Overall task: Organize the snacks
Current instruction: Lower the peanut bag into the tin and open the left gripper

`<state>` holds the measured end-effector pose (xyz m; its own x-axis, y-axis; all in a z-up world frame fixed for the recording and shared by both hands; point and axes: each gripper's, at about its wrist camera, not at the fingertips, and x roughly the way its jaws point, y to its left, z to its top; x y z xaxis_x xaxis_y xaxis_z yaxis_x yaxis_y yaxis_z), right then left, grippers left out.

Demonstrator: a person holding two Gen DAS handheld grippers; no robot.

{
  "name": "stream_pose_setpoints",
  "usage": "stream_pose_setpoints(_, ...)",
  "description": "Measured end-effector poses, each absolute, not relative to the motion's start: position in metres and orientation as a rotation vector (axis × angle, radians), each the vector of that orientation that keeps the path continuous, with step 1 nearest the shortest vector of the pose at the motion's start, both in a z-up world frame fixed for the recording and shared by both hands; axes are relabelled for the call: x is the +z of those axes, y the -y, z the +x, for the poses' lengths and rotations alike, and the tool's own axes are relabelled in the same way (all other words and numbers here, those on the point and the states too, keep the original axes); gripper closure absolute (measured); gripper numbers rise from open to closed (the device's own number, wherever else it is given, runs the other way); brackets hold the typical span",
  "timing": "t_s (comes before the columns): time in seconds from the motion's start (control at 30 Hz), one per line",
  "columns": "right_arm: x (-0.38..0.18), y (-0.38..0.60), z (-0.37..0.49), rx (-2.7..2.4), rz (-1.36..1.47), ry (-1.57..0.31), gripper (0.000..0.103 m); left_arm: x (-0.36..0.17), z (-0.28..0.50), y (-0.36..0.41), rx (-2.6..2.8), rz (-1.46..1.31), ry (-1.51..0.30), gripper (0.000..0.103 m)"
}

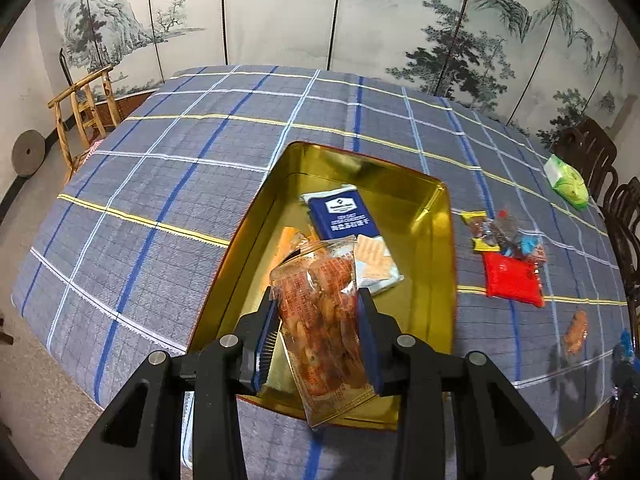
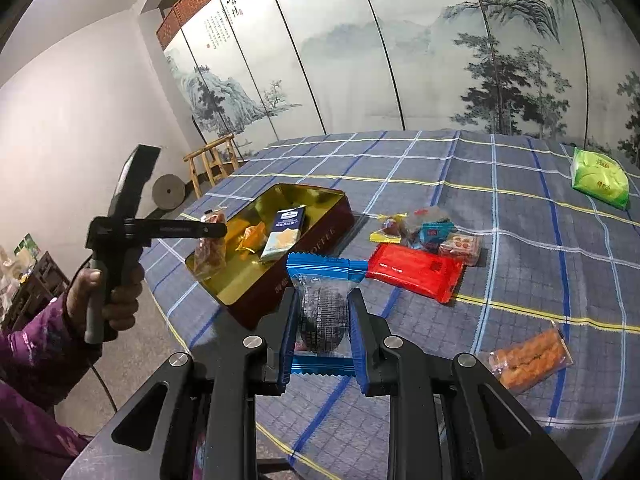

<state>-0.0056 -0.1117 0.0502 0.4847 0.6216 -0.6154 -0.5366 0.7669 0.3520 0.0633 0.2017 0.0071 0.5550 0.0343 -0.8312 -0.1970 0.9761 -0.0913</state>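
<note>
Tin (image 1: pixel 434 216) mid-table, packets inside (three or so); loose snack pile (image 1: pixel 508 248) right of tin.

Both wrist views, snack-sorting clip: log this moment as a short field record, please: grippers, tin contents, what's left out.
left gripper: shut on a clear orange snack packet, held over the near end of the tin
right gripper: shut on a blue-edged dark snack packet, above the tablecloth
tin: open, gold inside, on the checked tablecloth
in tin: navy box, cracker packet, orange-yellow packet
outside tin: red packet, small mixed pile, green bag, one orange packet
</note>
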Motion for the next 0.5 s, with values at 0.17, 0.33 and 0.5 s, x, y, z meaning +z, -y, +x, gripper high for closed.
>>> stream_pose_setpoints(0.17,0.051,0.103,-0.005,0.713,0.112,-0.809,0.078,-0.004,0.067,-0.209,0.142,-0.182,-0.983,0.070)
stream_pose_setpoints(0.33,0.052,0.092,-0.004,0.719,0.101,-0.818,0.078,-0.013,0.069,-0.212,0.145,-0.165,-0.988,0.070)
stream_pose_setpoints(0.5,0.053,0.082,-0.004,0.727,0.095,-0.827,0.078,-0.021,0.070,-0.216,0.137,-0.172,-1.000,0.070)
